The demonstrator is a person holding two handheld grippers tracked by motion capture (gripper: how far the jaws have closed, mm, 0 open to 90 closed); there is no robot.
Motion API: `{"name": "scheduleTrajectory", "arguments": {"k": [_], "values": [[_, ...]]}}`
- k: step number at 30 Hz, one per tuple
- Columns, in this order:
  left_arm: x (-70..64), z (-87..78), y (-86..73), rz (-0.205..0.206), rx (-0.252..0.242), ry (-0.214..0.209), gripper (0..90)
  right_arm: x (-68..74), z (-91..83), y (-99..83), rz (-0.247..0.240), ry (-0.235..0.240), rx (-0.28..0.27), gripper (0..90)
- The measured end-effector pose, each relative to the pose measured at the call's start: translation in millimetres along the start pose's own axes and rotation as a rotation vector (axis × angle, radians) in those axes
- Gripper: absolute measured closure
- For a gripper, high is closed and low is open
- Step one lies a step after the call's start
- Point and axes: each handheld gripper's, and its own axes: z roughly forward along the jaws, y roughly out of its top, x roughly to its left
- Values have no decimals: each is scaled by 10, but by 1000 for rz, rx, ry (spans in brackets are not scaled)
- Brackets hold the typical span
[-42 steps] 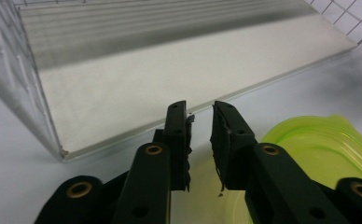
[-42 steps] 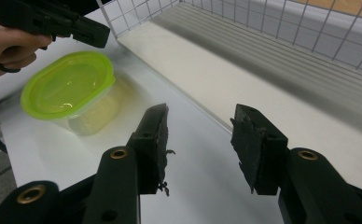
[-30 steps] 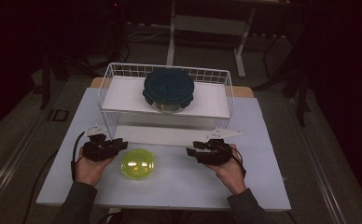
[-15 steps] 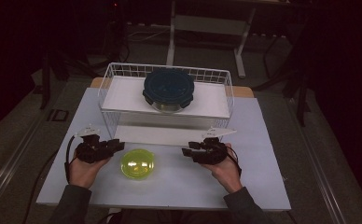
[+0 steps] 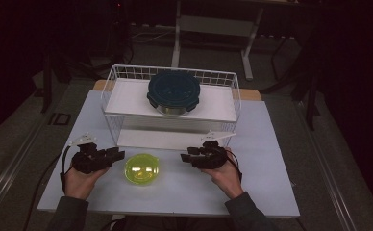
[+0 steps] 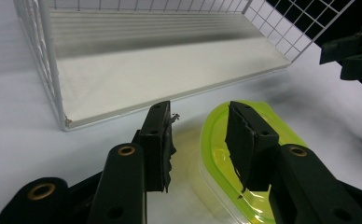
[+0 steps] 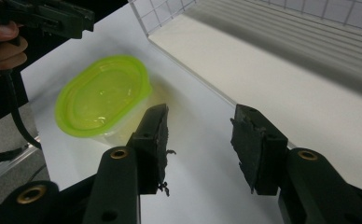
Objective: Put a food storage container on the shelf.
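A small lime-green lidded container [image 5: 142,168] sits on the white table between my two grippers. My left gripper [image 5: 119,155] is just left of it, open, its jaws pointing right; in the left gripper view [image 6: 198,140] one jaw overlaps the container's [image 6: 244,154] near rim. My right gripper [image 5: 184,157] is to the container's right, open and holding nothing, jaws pointing left. From the right gripper view [image 7: 198,140] the container [image 7: 102,95] lies ahead at the left. A dark round lidded bowl [image 5: 173,91] rests on the upper shelf of a white wire rack [image 5: 170,103].
The rack's lower white shelf [image 6: 160,74] lies right behind the container, its wire side [image 6: 44,56] close to my left jaws. Table edges run near the person's forearms; dark floor and stands surround the table.
Both grippers have drifted slightly: the left one a bit left and nearer the person, the right one a little left toward the container. The container has not moved.
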Motion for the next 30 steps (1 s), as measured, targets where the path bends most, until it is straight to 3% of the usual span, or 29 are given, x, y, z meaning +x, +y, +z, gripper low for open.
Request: {"name": "scheduleTrajectory", "arguments": {"k": [9,30], "values": [[-30,-46,-26,-4,3,-40,571,69,106,18,2,20,16,545],[0,-88,-174,-41,19,-61,471,204,320,11,-1,72,52,536]]}}
